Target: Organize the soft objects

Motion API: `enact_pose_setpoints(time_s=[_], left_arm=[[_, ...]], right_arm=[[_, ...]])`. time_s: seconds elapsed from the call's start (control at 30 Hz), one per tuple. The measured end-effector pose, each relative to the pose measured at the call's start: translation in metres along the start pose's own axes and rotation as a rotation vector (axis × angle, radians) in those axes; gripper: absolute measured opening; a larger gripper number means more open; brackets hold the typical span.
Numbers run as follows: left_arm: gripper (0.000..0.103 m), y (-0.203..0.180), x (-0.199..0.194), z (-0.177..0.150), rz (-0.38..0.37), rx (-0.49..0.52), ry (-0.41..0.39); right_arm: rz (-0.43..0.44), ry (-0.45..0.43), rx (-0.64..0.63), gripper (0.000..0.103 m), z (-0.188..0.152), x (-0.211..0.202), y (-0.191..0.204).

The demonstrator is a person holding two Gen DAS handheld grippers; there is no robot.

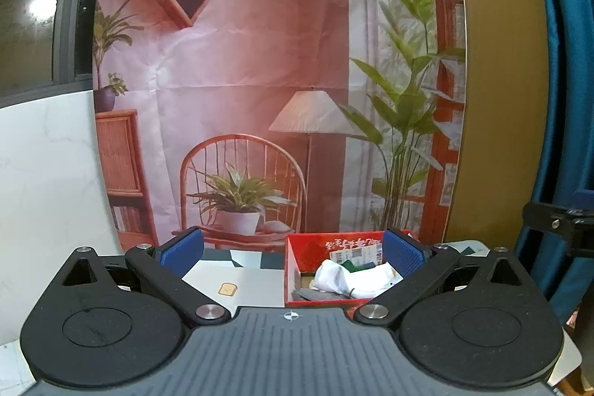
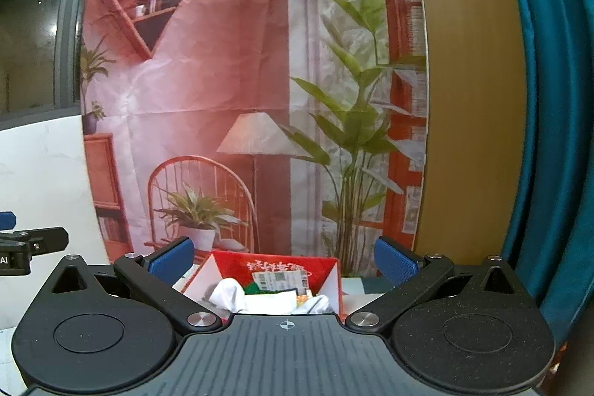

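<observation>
With both claws spread wide and carrying nothing, I'm hovering short of the red box. My left claw (image 1: pixel 293 253) has its blue pads well apart; the red box (image 1: pixel 297 258) sits ahead and to the right of its centreline, its near right corner behind the right pad. My right claw (image 2: pixel 284 262) is likewise released, and the same box (image 2: pixel 334 273) lies almost dead ahead between its pads, so I judge the right one better lined up for a reach in. Inside the box is a heap of soft things: a white cloth (image 1: pixel 356 279) bunched on top, a bit of green fabric (image 2: pixel 256 287) behind it, something grey low at the near left corner; I can't tell any clear long axis to the pile. A printed label (image 2: pixel 278 279) shows on the far wall. The box stands toward the back edge of the tabletop (image 1: pixel 245 284), which has a small toast sticker (image 1: pixel 227 289) left of the box. A printed room backdrop (image 1: pixel 260 62) hangs just behind.
</observation>
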State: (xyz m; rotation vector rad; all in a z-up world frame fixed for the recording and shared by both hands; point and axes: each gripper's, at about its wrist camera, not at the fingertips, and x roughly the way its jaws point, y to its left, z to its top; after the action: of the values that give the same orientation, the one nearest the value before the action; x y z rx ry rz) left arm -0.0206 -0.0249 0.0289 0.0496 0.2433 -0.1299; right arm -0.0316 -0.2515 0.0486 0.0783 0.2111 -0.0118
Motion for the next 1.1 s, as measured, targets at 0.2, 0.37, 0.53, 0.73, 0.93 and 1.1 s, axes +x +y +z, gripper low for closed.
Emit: enact_pose_setpoints(time_s=[0.2,0.37,0.53,0.73,0.93,1.1], left_arm=[[0.103,-0.0003,-0.0015,-0.0035,0.021,-0.008,-0.006],[0.103,0.0006,-0.0035,-0.0033,0.035,-0.001,-0.008],[0.103,0.0029,-0.0033,-0.0044,0.042,-0.009,-0.004],[0.103,-0.0006,-0.0048,-0.005,0.042,0.001,-0.003],[0.103,0.0016,-0.0037,-0.0053,0.039,0.002,-0.001],[0.103,0.0013,-0.0038,-0.0051,0.04,0.003,-0.001]], right_arm=[[0.009,0.018,-0.008,0.103,-0.0036,0.0007,0.0041],[0.0,0.024,-0.002,0.103,-0.0047,0.0033,0.004],[-0.005,0.029,-0.006,0.103,-0.0053,0.0041,0.0045],[-0.016,0.031,0.001,0.103,-0.0062,0.0055,0.0023],[-0.016,0.029,0.005,0.103,-0.0074,0.0048,0.0008],[-0.016,0.03,0.006,0.103,-0.0076,0.0048,0.001]])
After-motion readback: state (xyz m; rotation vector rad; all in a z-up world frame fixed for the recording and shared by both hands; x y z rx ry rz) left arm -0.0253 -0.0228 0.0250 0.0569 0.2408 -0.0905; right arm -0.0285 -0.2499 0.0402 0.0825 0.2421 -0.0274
